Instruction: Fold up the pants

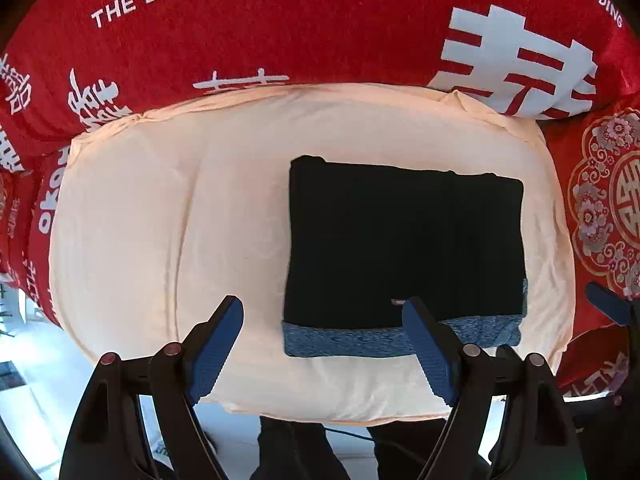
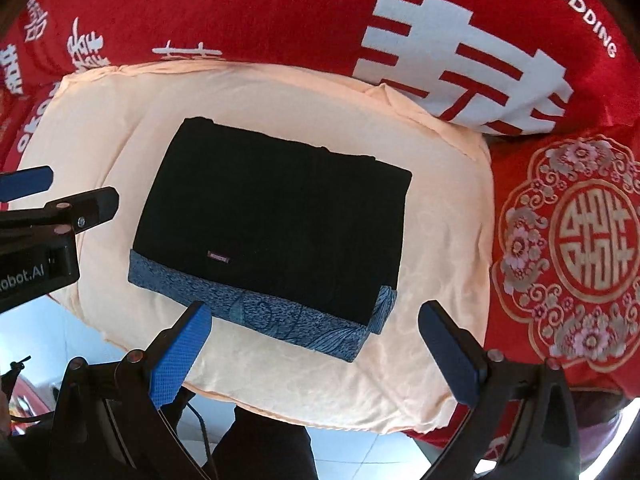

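**K:** Black pants [image 1: 404,240] are sitting as a compact rectangle on the peach cushion [image 1: 168,220], blue patterned waistband [image 1: 352,342] along the near edge. Looks folded already, as far as I can judge.

**M:** Tools?

**K:** Left tool [image 1: 324,344] is released, jaws spread wide, nothing between the pads. It hangs above the near edge of the cushion; one blue finger [image 1: 424,344] overlaps the waistband in its own view, contact I can't confirm. Right tool [image 2: 316,354] is also spread wide and empty, above the near right corner of the bundle.

**M:** Why both over the near edge?

**K:** My guess: that's the side the person stands on, legs visible below the cushion. Both point down at the waistband side, so either a final tidy or they're done with it.

**M:** Why the cushion?

**K:** It gives a plain raised pad on top of the red printed bedspread [image 1: 320,40]. Bundle sits right of centre on it, edges well inside the cushion rim.

**M:** Anything loose?

**K:** Far edge shows small layer steps, slightly uneven. Small label [image 2: 219,257] near the waistband faces up. Otherwise square.
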`<action>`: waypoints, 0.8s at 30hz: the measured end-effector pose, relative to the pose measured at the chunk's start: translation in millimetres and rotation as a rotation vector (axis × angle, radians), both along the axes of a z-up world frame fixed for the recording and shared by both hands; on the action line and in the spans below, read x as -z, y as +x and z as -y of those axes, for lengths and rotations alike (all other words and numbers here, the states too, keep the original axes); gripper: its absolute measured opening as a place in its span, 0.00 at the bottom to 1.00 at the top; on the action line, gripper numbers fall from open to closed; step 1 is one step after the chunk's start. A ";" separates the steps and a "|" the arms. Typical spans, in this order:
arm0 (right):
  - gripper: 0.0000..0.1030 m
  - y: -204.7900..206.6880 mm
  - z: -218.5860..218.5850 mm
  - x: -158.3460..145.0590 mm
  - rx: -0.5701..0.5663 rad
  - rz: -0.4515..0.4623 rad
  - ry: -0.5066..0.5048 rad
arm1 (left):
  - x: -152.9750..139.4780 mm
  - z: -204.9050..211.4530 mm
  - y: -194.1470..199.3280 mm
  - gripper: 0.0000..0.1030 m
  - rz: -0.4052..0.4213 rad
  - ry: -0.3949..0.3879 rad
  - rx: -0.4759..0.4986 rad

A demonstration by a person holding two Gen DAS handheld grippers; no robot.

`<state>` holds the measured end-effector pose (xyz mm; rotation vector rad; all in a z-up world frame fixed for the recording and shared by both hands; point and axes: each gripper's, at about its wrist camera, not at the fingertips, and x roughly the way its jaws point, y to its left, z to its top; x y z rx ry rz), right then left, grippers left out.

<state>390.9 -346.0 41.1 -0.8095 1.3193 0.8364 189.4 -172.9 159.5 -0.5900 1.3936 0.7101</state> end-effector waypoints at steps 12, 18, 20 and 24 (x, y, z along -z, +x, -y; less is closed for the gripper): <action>1.00 17.6 6.6 8.7 -0.048 -0.023 0.017 | 2.4 19.0 11.0 0.80 -0.022 -0.006 0.023; 1.00 15.1 5.2 7.2 -0.059 -0.022 0.020 | 3.8 18.7 7.9 0.80 -0.057 -0.009 0.034; 1.00 13.1 3.9 6.6 -0.063 -0.021 0.020 | 3.5 19.0 6.3 0.80 -0.058 -0.007 0.040; 1.00 8.7 1.1 5.3 -0.075 -0.018 0.018 | 2.8 18.3 3.6 0.80 -0.052 -0.012 0.042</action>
